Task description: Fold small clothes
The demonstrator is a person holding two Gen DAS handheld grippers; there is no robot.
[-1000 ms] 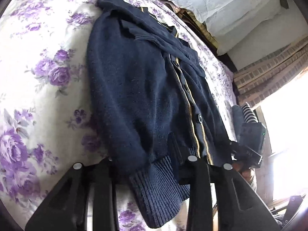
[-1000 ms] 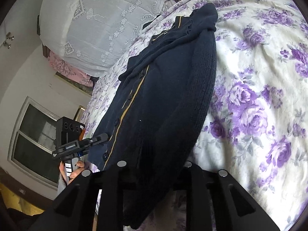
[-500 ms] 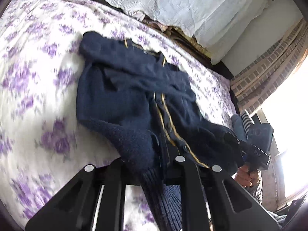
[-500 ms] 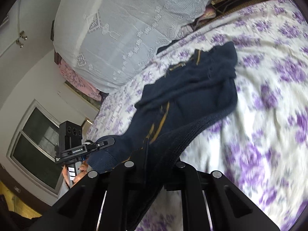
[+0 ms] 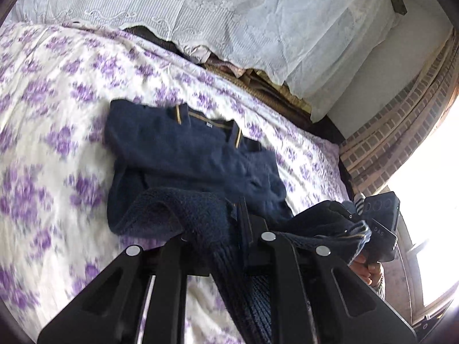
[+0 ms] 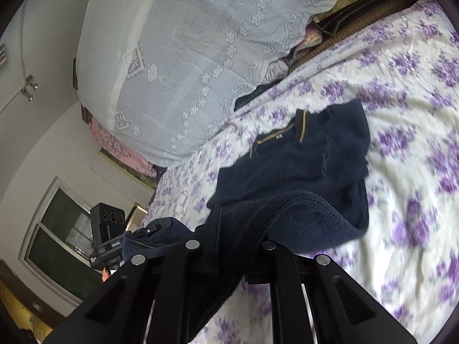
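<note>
A small navy knit cardigan with gold trim lies on the floral bedspread, collar end far from me. Its ribbed hem end is lifted off the bed. My left gripper is shut on the hem's left corner, and the knit hangs down between its fingers. My right gripper is shut on the hem's right corner of the cardigan. The right gripper also shows in the left wrist view, and the left gripper shows in the right wrist view, both with hem cloth in them.
White lace-covered bedding is piled along the far edge of the bed. A brick wall and bright window stand at the right. A dark window and a pink cloth lie to the left. The bedspread spreads around the cardigan.
Both grippers have lifted the hem end up off the bed and carried it toward the collar. The cardigan now bends over itself, and the view has tilted up toward the lace bedding.
</note>
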